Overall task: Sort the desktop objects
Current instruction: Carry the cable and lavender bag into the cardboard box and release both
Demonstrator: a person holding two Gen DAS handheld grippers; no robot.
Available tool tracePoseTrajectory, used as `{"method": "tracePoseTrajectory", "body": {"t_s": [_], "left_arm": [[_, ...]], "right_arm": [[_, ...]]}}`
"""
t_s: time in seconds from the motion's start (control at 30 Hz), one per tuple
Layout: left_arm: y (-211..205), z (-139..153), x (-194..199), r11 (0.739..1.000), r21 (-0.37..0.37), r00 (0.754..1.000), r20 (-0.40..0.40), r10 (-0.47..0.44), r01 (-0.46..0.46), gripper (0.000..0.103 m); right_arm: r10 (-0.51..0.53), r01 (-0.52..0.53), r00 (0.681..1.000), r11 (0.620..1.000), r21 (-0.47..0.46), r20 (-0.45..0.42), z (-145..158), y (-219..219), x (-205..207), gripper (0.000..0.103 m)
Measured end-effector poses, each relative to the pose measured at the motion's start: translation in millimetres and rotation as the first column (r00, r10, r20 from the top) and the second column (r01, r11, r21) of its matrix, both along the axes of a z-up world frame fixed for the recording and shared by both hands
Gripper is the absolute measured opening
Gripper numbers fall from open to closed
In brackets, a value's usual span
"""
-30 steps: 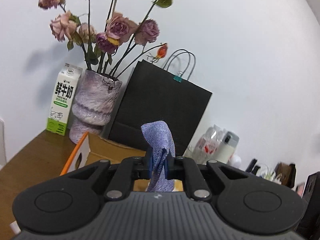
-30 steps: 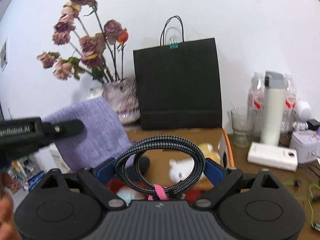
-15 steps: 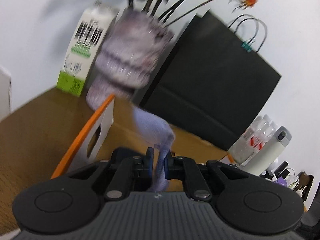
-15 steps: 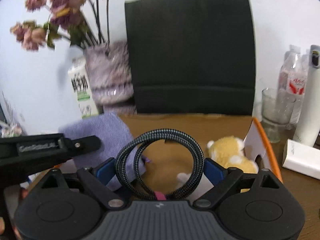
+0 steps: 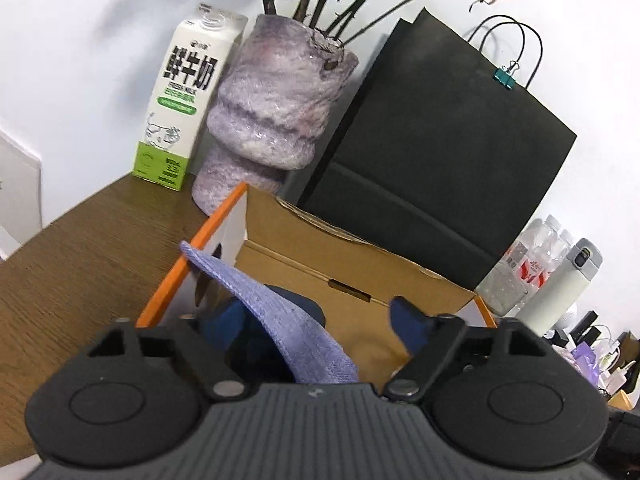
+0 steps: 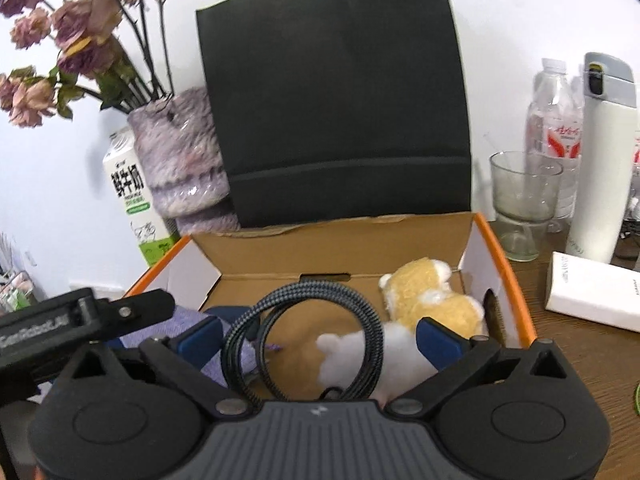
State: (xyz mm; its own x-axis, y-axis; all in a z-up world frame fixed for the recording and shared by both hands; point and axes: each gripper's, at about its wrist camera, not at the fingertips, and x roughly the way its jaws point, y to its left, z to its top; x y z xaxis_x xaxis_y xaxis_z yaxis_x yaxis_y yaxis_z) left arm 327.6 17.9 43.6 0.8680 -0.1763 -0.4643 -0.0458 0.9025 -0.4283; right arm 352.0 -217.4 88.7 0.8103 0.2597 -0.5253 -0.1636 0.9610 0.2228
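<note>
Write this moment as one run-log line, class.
left tongs: opening, purple cloth between, over box | right tongs: opening, coiled cable between, over box | plush toy: in box

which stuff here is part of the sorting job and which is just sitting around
In the job: purple cloth and coiled cable, both being let go over the cardboard box; plush toy already inside.

Lying about: black paper bag, milk carton, vase, glass, white flask.

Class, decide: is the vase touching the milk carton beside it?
Apart. The left wrist view shows white wall between the vase and the milk carton all the way down to the desk.
</note>
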Motion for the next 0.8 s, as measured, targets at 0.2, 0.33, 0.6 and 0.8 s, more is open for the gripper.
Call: {"method": "tracePoseTrajectory", "body": {"t_s": [0.2, 0.33, 0.6, 0.8], "left_arm": [[-3, 13, -5, 0.998, 0.056, 1.0, -0.026, -0.011, 0.012, 0.103], [-11, 20, -13, 0.994, 0.1, 0.999, -0.023, -0.04, 0.042, 0.103], [-20, 30, -50, 0.986, 0.163, 0.998, 0.045, -0.053, 0.045, 0.103], [-17, 34, -97, 0.979, 0.197, 0.994, 0.078, -0.075, 0.058, 0.103]], "right_arm": [[-0.027, 0.027, 0.999, 1.0, 0.014, 0.023, 11, -11, -4, 0.103], [-0.038, 0.038, 0.999, 0.999, 0.015, 0.03, 15, -15, -10, 0.103], [-0.05, 0.051, 0.998, 0.999, -0.01, 0.033, 11, -24, -45, 0.103], [-0.053, 0.054, 0.997, 0.998, -0.018, 0.05, 9, -27, -93, 0.103]]}}
